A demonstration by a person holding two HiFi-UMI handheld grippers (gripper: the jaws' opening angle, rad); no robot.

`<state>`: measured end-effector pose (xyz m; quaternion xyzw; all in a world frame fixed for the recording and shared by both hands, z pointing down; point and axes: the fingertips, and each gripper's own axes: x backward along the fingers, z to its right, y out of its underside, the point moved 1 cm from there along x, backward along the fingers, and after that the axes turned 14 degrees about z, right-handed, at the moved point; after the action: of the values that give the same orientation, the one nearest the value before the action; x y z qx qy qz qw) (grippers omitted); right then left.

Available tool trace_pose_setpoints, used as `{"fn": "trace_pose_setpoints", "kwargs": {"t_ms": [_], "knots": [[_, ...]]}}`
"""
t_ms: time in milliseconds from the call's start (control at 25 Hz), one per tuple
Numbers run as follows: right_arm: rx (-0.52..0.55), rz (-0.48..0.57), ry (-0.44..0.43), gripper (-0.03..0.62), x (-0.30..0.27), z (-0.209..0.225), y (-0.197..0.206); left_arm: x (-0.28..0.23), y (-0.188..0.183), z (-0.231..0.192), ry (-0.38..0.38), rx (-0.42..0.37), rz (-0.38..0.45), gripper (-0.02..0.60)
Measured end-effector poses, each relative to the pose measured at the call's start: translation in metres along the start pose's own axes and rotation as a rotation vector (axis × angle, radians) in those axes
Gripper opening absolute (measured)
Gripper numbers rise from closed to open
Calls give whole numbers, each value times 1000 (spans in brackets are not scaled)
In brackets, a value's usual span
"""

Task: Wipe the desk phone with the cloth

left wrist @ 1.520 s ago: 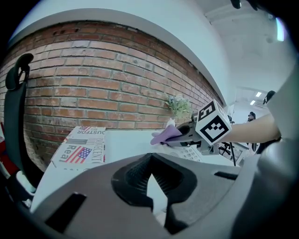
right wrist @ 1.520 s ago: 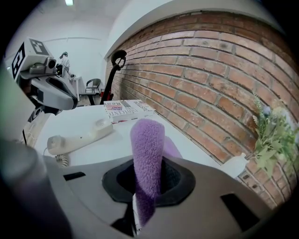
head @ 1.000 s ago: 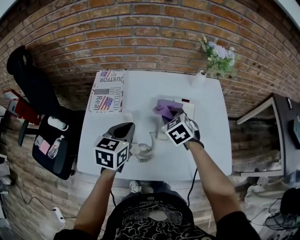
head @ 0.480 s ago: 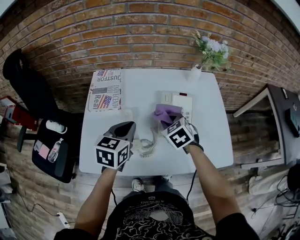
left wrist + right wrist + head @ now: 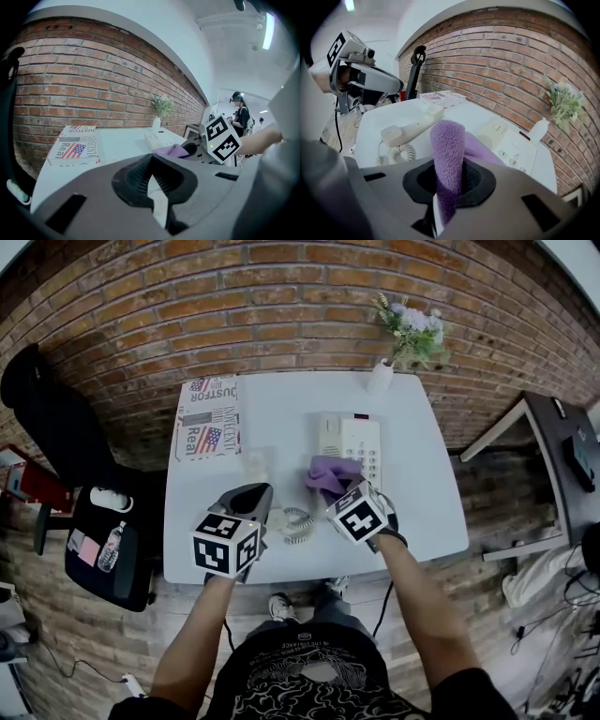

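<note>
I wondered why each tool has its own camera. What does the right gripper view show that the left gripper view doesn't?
Only the right gripper view: the handset lying off the hook with its coiled cord. Only the left gripper view: the marker cube of the right gripper and a person standing behind. Both: purple cloth, desk phone, white table, brick wall, flower vase.

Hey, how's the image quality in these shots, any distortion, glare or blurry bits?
Head view: strong fisheye, the brick wall and table edges bow, lighting even. Left gripper view: dark vignetted corners, glare from the ceiling light. Right gripper view: purple cloth fairly sharp up close, corners dark.
</note>
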<state>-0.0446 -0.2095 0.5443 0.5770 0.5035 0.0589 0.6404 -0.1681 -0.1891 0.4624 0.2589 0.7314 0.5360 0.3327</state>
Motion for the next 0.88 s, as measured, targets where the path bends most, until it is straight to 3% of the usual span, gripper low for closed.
{"fn": "trace_pose_setpoints", "kwargs": {"t_ms": [480, 880], "knots": [[-82, -19, 18, 46, 18, -22, 15, 7, 5, 10, 59, -2, -3, 3], [-47, 69, 35, 48, 46, 8, -23, -10, 2, 19, 63, 2, -6, 3]]}}
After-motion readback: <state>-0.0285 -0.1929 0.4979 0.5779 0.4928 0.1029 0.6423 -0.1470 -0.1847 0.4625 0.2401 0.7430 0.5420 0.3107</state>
